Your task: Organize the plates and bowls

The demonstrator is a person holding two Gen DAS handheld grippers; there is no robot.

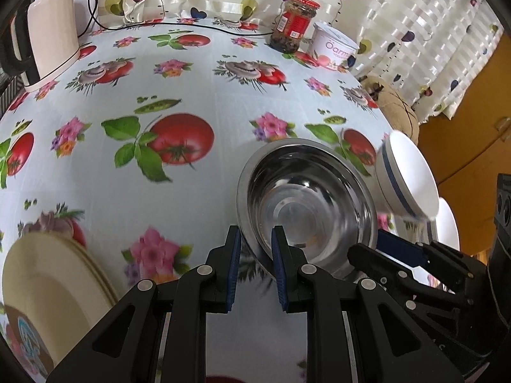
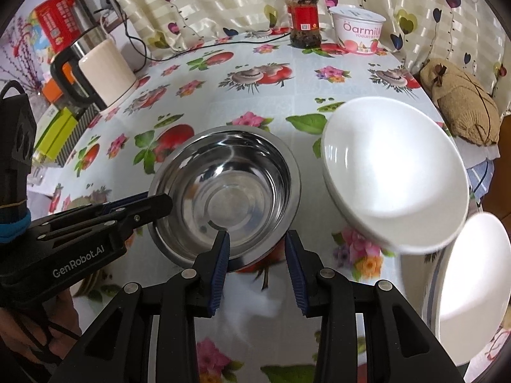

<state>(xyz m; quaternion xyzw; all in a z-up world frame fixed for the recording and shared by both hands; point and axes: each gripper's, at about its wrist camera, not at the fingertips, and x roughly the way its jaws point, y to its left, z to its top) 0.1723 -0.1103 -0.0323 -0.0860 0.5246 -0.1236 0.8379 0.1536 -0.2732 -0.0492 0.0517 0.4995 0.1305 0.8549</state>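
Two grippers flank the steel bowl [image 2: 228,191] on the tablecloth [image 1: 191,95]: the left gripper [image 1: 255,242] straddles its near rim, jaws apart, not pinching; the right gripper [image 2: 257,242], also open and empty, hangs over the near rim, white bowl [image 2: 392,172] tilted just right.

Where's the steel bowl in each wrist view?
Left wrist: steel bowl sits right of centre, low, its near rim between the left tool's fingers.
Right wrist: steel bowl sits at centre, just beyond the right tool.
Shared landmark: the red-lidded jar at the table's far edge, beside the yogurt tub.
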